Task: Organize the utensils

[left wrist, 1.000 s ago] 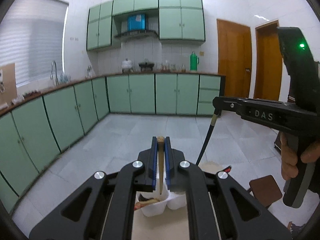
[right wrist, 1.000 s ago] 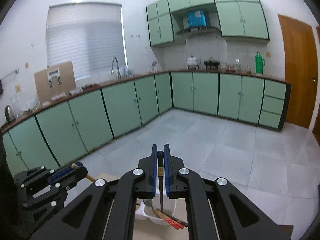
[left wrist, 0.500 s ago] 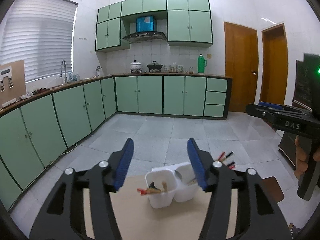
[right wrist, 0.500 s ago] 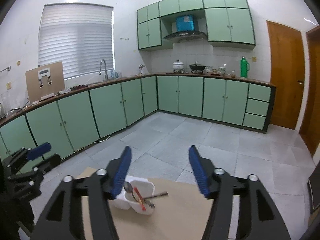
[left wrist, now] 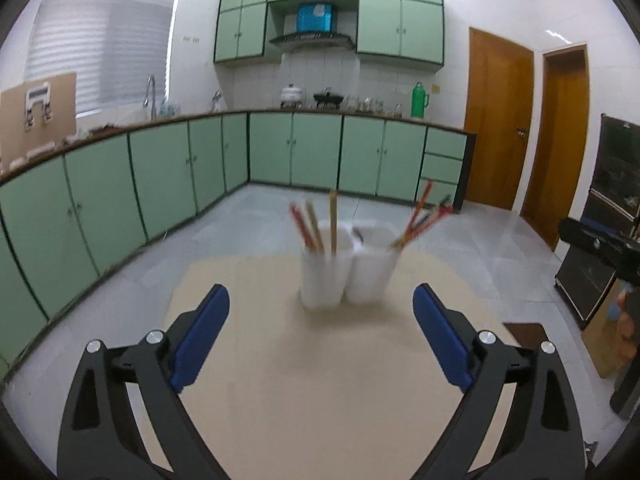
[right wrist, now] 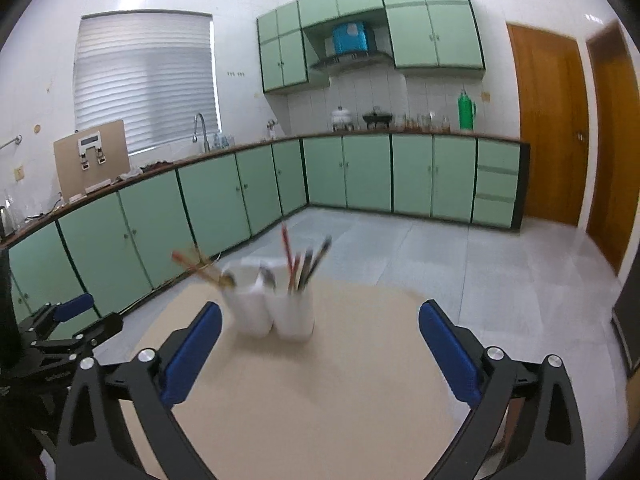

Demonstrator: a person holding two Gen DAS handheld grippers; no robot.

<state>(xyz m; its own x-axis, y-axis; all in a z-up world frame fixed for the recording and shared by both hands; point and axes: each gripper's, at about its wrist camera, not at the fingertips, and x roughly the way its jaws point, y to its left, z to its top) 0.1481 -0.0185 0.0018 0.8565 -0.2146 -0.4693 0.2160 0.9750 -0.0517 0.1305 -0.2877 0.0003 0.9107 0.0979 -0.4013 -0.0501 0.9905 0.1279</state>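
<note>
— How did the tongs stand on your side?

— My left tongs (left wrist: 321, 312) were spread wide, having just been opening, and nothing lay between the blue pads (left wrist: 199, 340). The right tongs (right wrist: 320, 330) were the same: jaws just opened to full spread, empty.

— And the utensils?

— They stood in a white two-cup holder (left wrist: 344, 270) on the tan tabletop (left wrist: 320, 392), ahead of both tongs and apart from them. From my left camera, the left cup held a few upright chopsticks (left wrist: 316, 226), red and wooden; the right cup held a leaning bundle of red and dark sticks (left wrist: 424, 216). From my right camera, I saw what looked like a spoon (right wrist: 267, 276) in the holder, but blur hid the details.

— Anything else on the tabletop?

— I could only tell the holder. Green cabinets (right wrist: 224, 200) ran along the walls behind.
</note>
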